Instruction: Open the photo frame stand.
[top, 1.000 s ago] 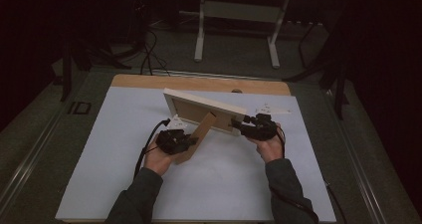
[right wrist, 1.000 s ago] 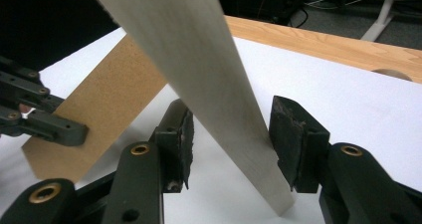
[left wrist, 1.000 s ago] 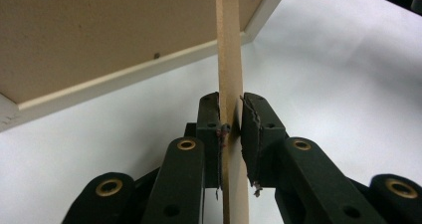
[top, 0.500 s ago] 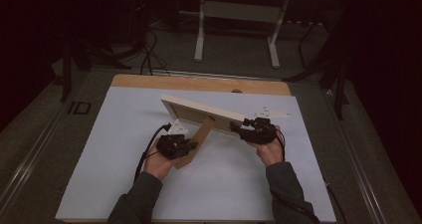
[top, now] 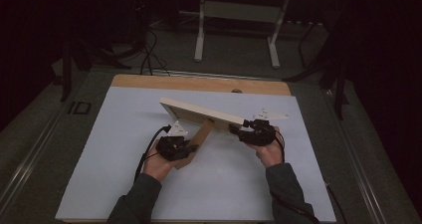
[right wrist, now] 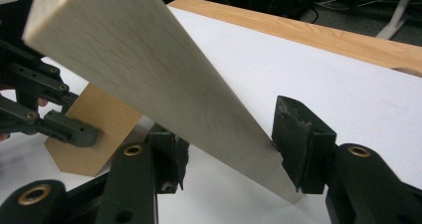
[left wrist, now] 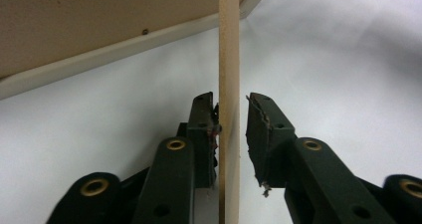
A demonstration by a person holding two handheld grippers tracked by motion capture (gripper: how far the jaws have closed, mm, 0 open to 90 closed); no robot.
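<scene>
Pale matt wooden frame (top: 201, 114), brown fibreboard stand (top: 199, 137)

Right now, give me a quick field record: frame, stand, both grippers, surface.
frame: pale wooden picture frame, tilted, raised off the sheet
stand: brown back leg, between the left jaws
left gripper: jaws just opening; one pad touches the leg, the other is apart
right gripper: shut on the frame's edge
surface: white sheet on the table

Left gripper (top: 191, 148) loosening, right gripper (top: 238, 131) clamped
</scene>
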